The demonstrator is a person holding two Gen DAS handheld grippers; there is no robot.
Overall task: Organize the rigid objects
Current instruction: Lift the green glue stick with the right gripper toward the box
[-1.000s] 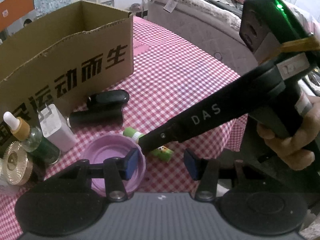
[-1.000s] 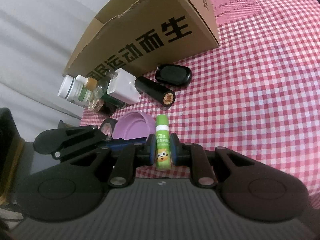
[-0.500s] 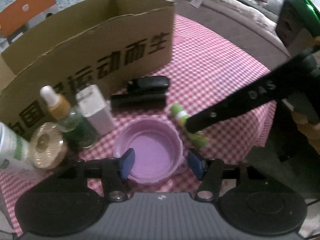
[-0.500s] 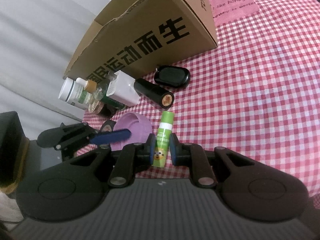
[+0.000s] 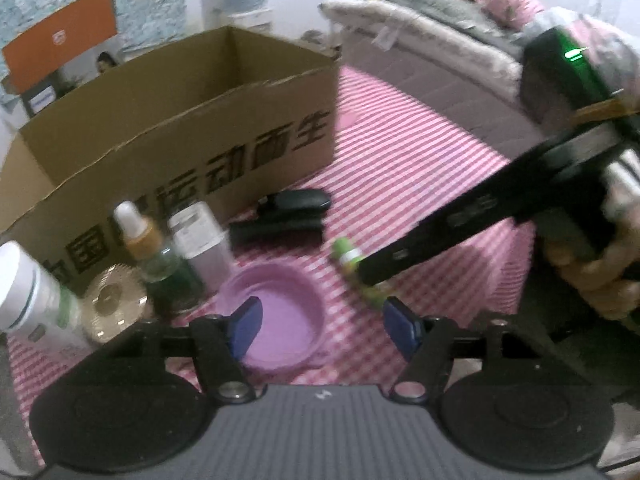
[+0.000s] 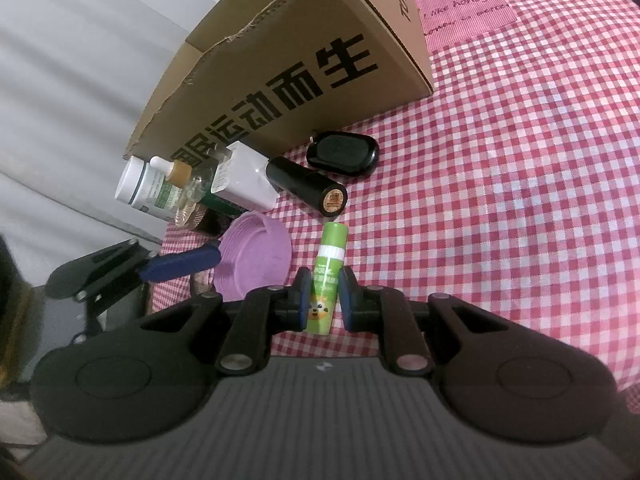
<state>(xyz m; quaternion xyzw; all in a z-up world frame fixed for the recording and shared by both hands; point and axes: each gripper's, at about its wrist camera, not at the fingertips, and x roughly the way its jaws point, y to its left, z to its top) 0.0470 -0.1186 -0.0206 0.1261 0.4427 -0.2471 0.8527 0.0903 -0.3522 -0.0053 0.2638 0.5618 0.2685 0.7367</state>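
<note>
Firmly, the right gripper (image 6: 323, 300) pinches the lower half of a green lip balm tube (image 6: 326, 280) between its two blue pads (image 6: 347, 300), jaws nearly together, with the tube's cap end pointing away toward the black cylinder (image 6: 308, 190). Whether the tube rests on the red-and-white checked tablecloth (image 6: 520, 200) or is lifted just off it cannot be told. The left gripper (image 5: 326, 324) has its jaws opening, about halfway apart; no pad presses on anything, and the rim of a purple lid (image 5: 276, 316) shows between and beyond the pads. Just beside the lid stand a white charger (image 5: 200, 240), a dropper bottle (image 5: 146, 248), a gold cap (image 5: 116, 308) and a white pill bottle (image 5: 36, 308). A black key fob (image 6: 344, 154) lies near the cardboard box (image 6: 288, 64), which stands open-topped behind the cluster. A hand (image 5: 592, 268) grips the right tool's handle at the left view's edge.
</note>
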